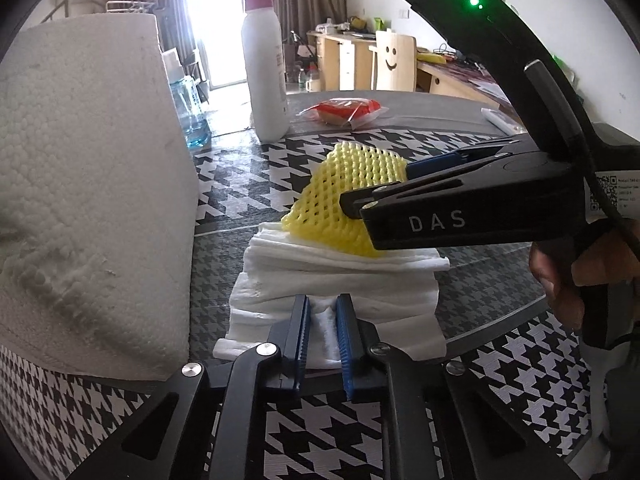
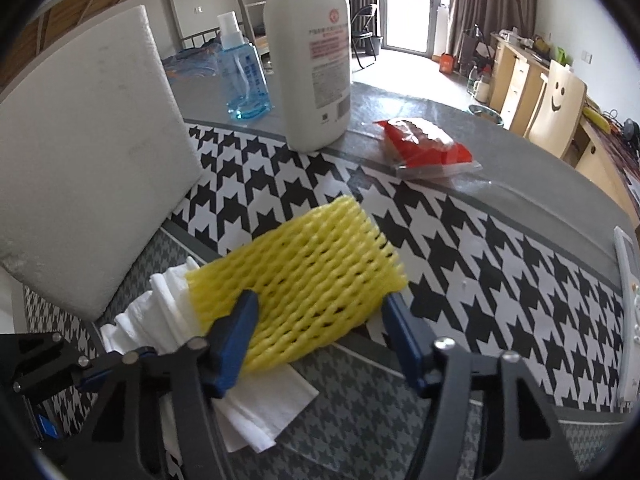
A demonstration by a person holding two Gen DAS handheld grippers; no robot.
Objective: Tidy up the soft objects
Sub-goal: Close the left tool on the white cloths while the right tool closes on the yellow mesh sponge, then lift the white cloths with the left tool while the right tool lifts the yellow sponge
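A yellow foam net sleeve (image 2: 316, 264) lies tilted on a stack of folded white tissues (image 2: 168, 312) on the houndstooth mat. My right gripper (image 2: 316, 332) straddles the net's near end, a blue pad against each side, shut on it. From the left wrist view the same net (image 1: 348, 176) sits clamped between the right gripper's (image 1: 376, 188) fingers, its far edge resting on the tissue stack (image 1: 336, 288). My left gripper (image 1: 324, 340) is shut on the stack's near edge, white tissue pinched between its blue pads.
A big white foam block (image 1: 88, 180) stands close on the left of the stack. Behind are a white lotion bottle (image 2: 312, 60), a blue spray bottle (image 2: 244, 76) and a red snack packet (image 2: 424, 148). A white remote (image 2: 628, 300) lies at the right edge.
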